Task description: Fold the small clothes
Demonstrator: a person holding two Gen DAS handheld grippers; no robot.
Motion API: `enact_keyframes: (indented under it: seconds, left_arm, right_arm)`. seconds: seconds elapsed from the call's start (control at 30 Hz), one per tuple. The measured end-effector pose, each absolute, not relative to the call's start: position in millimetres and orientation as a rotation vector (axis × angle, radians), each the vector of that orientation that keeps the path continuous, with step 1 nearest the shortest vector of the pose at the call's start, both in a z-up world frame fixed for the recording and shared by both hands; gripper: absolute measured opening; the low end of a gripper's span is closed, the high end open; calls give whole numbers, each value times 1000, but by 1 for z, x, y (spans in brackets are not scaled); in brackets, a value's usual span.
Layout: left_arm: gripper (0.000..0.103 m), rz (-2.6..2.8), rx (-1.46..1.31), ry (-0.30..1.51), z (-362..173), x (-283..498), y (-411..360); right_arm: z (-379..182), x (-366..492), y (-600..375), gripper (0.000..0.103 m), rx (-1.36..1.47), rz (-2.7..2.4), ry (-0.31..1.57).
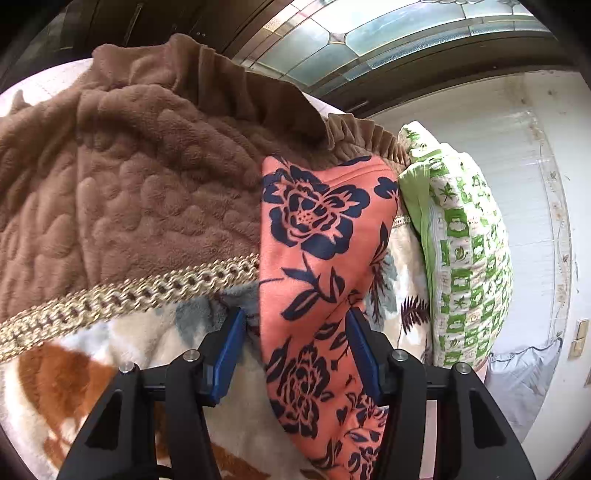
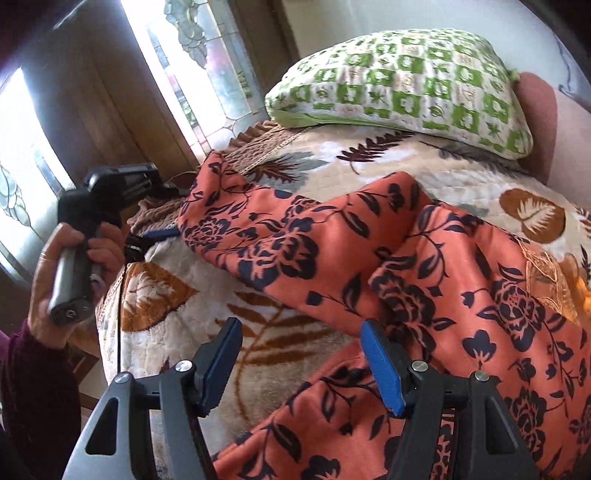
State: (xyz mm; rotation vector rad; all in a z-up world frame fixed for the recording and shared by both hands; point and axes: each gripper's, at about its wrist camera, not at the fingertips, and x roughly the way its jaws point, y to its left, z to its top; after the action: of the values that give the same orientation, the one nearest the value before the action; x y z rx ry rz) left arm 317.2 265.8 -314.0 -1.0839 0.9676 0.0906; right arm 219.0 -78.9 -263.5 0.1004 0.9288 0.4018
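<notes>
An orange garment with dark blue flowers point(image 2: 369, 258) lies spread and partly folded on the bed; in the left wrist view it point(image 1: 317, 258) runs between the fingers. My left gripper point(image 1: 295, 325) is open, its jaws on either side of one end of the garment, and it also shows in the right wrist view point(image 2: 147, 240) at the garment's far left end, held by a hand. My right gripper point(image 2: 301, 332) is open, over the garment's near edge and the bedspread, holding nothing.
The bed has a cream bedspread with leaf prints point(image 2: 184, 317) and a brown plush border point(image 1: 129, 166) with gold braid. A green and white pillow point(image 2: 406, 85) lies at the head. Wood-framed stained-glass windows point(image 1: 351, 33) stand behind the bed.
</notes>
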Motion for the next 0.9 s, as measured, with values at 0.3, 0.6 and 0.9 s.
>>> enact_keyframes:
  seconds: [0.3,0.6,0.9]
  left_arm:
    - [11,44,-1045,924,-320,338,252]
    - [6,-226,-627,695,-206,320,137]
    - [6,-696,-233,686,-164,249,-106]
  right_arm:
    - [-250,204,-108,39,141,357,871]
    - [-229,157,-212,39,243,198,808]
    - [-206,103,-363,39,410,-51,676]
